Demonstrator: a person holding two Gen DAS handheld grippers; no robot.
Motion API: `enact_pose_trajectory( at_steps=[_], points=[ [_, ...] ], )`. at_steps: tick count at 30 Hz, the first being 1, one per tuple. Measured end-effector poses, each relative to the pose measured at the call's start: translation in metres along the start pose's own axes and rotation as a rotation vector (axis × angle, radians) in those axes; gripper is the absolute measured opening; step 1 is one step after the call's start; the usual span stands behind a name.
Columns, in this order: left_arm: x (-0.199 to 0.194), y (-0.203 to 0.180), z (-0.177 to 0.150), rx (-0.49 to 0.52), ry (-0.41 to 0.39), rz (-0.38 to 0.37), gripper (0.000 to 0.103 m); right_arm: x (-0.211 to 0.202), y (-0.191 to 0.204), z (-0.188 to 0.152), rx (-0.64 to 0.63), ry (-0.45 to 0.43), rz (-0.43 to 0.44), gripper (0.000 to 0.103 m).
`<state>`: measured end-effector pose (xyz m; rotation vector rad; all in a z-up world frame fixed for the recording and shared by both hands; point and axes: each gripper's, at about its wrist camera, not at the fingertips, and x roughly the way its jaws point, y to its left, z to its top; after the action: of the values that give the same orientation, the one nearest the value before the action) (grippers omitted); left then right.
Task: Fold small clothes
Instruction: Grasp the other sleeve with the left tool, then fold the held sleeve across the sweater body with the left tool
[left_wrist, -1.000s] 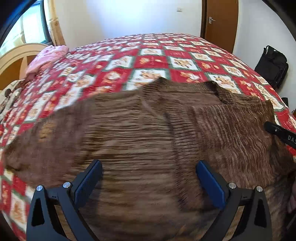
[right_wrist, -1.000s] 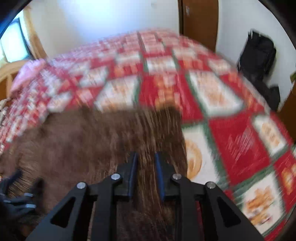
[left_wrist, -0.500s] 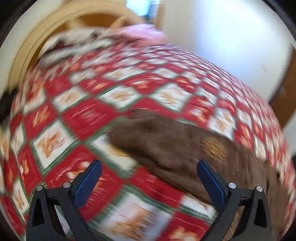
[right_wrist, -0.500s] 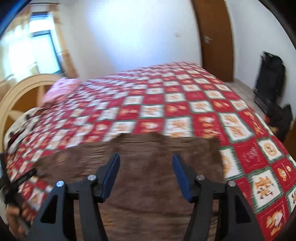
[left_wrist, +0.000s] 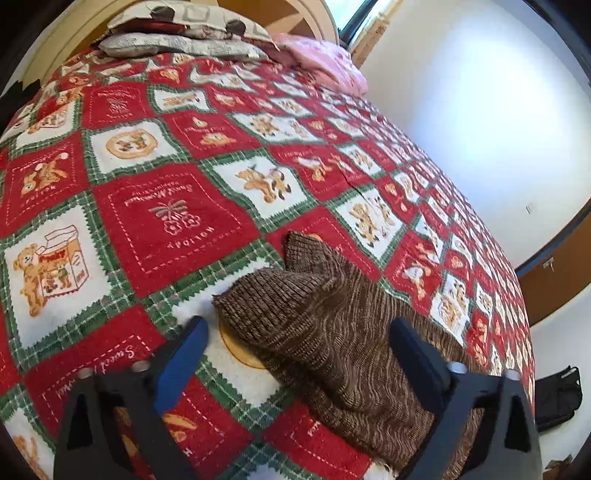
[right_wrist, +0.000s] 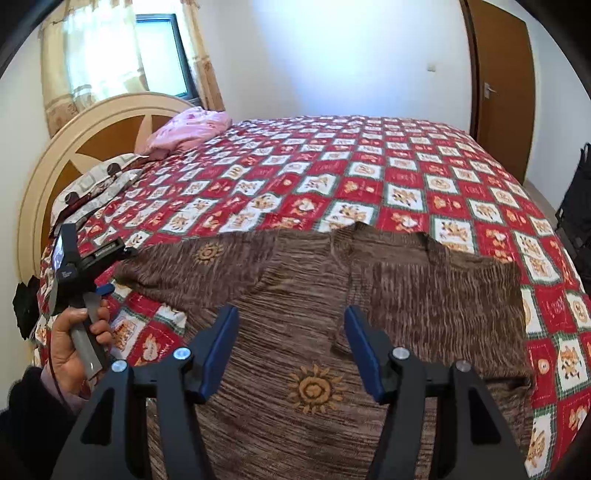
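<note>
A brown knit sweater with orange sun motifs lies spread flat on the bed. In the left wrist view its sleeve end lies just ahead of and between the fingers of my left gripper, which is open and empty. The left gripper also shows in the right wrist view, held in a hand at the sweater's left sleeve. My right gripper is open and empty, hovering above the sweater's body near its lower middle.
The bed carries a red, white and green patchwork blanket. Pillows and a pink cloth lie by the headboard. A black bag stands on the floor by the wooden door.
My left gripper swung left from over the sweater's body to its left sleeve end. My right gripper opened, pulled back and rose over the sweater's middle.
</note>
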<state>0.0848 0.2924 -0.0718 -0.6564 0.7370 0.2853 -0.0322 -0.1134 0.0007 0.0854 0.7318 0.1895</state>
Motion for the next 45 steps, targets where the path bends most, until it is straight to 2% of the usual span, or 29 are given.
enact_pose_trajectory(
  at_steps=[1, 2, 3, 5, 10, 16, 18, 22, 24, 28, 30, 33, 35, 37, 40, 41, 42, 44, 45],
  points=[
    [0.001, 0.001, 0.0, 0.005, -0.006, 0.005, 0.06, 0.001, -0.004, 0.0, 0.016, 0.004, -0.005, 0.063],
    [0.007, 0.002, 0.0, 0.009, 0.01, 0.001, 0.023, 0.001, -0.006, -0.001, 0.03, 0.008, -0.007, 0.063],
    [0.013, 0.006, 0.0, 0.001, 0.05, -0.025, 0.008, 0.003, -0.012, -0.001, 0.056, 0.015, -0.008, 0.063],
    [0.018, 0.01, -0.001, -0.014, 0.062, -0.042, 0.008, 0.006, -0.018, -0.002, 0.103, 0.026, -0.005, 0.063],
    [0.002, -0.015, 0.001, 0.086, -0.008, -0.003, 0.008, 0.006, -0.031, -0.004, 0.163, 0.035, -0.01, 0.063],
    [-0.039, -0.1, -0.014, 0.339, -0.126, -0.048, 0.008, 0.0, -0.058, -0.006, 0.24, 0.017, -0.044, 0.063],
    [-0.053, -0.134, -0.03, 0.43, -0.151, -0.087, 0.008, 0.0, -0.071, -0.008, 0.279, 0.022, -0.052, 0.063],
    [-0.079, -0.202, -0.084, 0.633, -0.186, -0.168, 0.008, -0.007, -0.097, -0.012, 0.359, 0.013, -0.075, 0.063],
    [-0.08, -0.229, -0.12, 0.724, -0.173, -0.202, 0.008, -0.009, -0.11, -0.015, 0.393, 0.012, -0.084, 0.063],
    [-0.066, -0.258, -0.19, 0.881, -0.099, -0.229, 0.008, -0.011, -0.128, -0.022, 0.446, 0.021, -0.092, 0.063],
    [-0.05, -0.265, -0.224, 0.946, -0.027, -0.198, 0.01, -0.011, -0.132, -0.025, 0.45, 0.03, -0.092, 0.063],
    [-0.036, -0.263, -0.248, 1.003, 0.081, -0.16, 0.011, -0.009, -0.133, -0.028, 0.444, 0.049, -0.086, 0.063],
    [-0.037, -0.258, -0.251, 1.013, 0.094, -0.149, 0.011, -0.008, -0.133, -0.028, 0.435, 0.055, -0.077, 0.063],
    [-0.048, -0.25, -0.25, 1.011, 0.113, -0.184, 0.011, -0.007, -0.132, -0.026, 0.427, 0.051, -0.077, 0.063],
    [-0.065, -0.239, -0.247, 0.994, 0.16, -0.277, 0.014, -0.005, -0.128, -0.018, 0.409, 0.045, -0.064, 0.063],
    [-0.07, -0.235, -0.246, 0.996, 0.162, -0.295, 0.022, -0.003, -0.127, -0.016, 0.402, 0.044, -0.062, 0.063],
    [-0.076, -0.228, -0.246, 1.005, 0.156, -0.305, 0.036, -0.001, -0.124, -0.012, 0.391, 0.043, -0.057, 0.063],
    [-0.086, -0.218, -0.247, 1.011, 0.13, -0.309, 0.053, 0.01, -0.118, -0.004, 0.372, 0.059, -0.029, 0.063],
    [-0.093, -0.208, -0.243, 0.994, 0.098, -0.305, 0.055, 0.016, -0.115, 0.0, 0.363, 0.073, -0.012, 0.063]
  ],
)
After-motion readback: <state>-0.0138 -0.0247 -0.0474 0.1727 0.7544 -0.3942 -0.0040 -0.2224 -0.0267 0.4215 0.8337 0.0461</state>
